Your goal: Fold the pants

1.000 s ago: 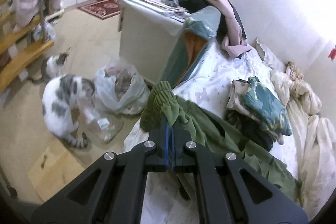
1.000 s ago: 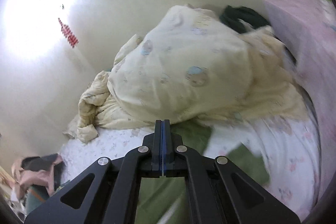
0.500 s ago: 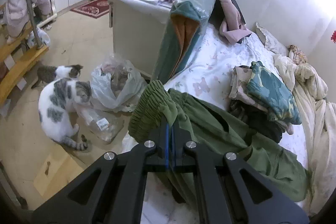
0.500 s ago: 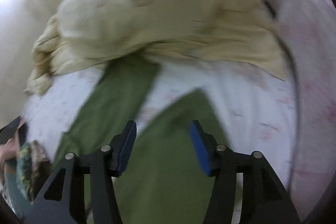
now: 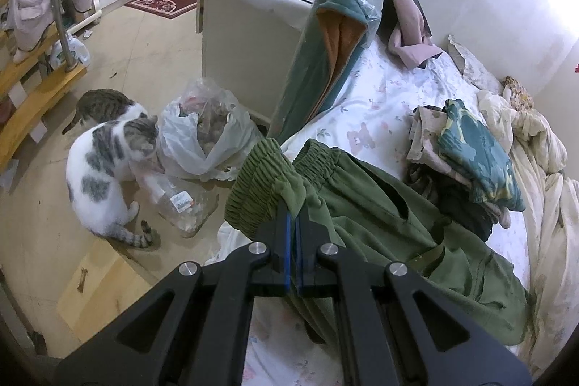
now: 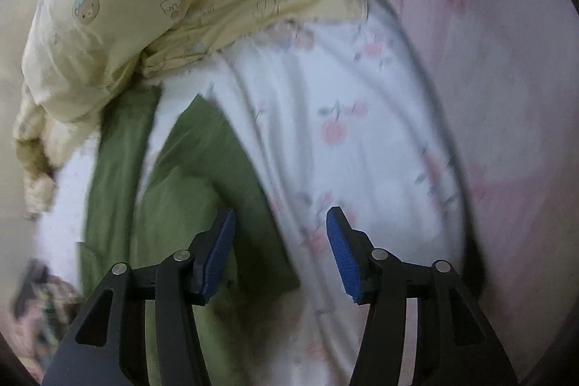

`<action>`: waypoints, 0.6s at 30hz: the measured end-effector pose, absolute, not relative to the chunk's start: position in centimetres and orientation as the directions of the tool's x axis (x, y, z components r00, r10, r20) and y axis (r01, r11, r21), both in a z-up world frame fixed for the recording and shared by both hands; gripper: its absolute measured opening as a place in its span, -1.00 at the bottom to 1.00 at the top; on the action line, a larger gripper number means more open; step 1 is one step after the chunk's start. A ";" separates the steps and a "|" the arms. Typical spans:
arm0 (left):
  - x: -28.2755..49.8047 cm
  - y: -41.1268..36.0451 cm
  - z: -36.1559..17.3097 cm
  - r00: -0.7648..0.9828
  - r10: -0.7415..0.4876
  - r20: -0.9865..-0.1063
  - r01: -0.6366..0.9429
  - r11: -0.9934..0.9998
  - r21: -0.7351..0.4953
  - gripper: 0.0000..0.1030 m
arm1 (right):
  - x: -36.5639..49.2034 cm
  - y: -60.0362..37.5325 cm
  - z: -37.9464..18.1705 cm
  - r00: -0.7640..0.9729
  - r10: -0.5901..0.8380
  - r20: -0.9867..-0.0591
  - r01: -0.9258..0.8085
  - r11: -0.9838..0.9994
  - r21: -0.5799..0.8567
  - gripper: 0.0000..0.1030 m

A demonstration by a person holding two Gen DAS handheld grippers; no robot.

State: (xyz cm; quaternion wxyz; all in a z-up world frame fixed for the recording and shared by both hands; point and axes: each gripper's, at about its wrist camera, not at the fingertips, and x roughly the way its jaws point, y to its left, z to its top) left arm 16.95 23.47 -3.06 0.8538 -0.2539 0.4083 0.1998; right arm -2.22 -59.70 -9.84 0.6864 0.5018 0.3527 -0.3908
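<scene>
The left tool (image 5: 292, 223) pinches the ribbed elastic waistband of the soft olive-green cotton pants (image 5: 380, 223), which sprawl wrinkled across the floral white bedsheet (image 5: 365, 118). The right tool (image 6: 280, 248) hangs wide open and empty above a pant leg. A crinkled translucent plastic bag (image 5: 206, 140) holds brownish lumps beside a white-and-tabby cat (image 5: 108, 169).

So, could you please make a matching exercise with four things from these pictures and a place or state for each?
Things:
1. left gripper
2. right gripper
3. cat
4. yellow quilt

States or places:
A. bunched on the bed
B. open
C. on the floor, at the plastic bag
D. shut on the green pants

Pairs: 1-D, 2-B, 3-C, 4-A
</scene>
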 end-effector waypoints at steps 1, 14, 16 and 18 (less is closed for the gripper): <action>17.0 23.3 -3.0 0.587 0.136 -0.798 -0.547 0.793 -0.268 -0.99 | -2.4 -59.6 -9.9 0.461 -0.175 -0.870 0.884 0.177 0.433 0.07; 16.8 22.9 -3.4 0.581 0.146 -0.800 -0.555 0.791 -0.258 -0.99 | -1.4 -55.3 -10.5 0.604 -0.019 -0.797 0.791 0.137 0.596 0.08; 16.8 22.9 -3.4 0.581 0.149 -0.800 -0.555 0.792 -0.255 -0.99 | -1.1 -55.0 -11.1 0.601 -0.010 -0.799 0.791 0.151 0.593 0.08; 16.8 22.9 -3.4 0.580 0.153 -0.800 -0.556 0.792 -0.251 -0.99 | -1.6 -55.4 -11.5 0.593 -0.058 -0.803 0.802 0.132 0.582 0.08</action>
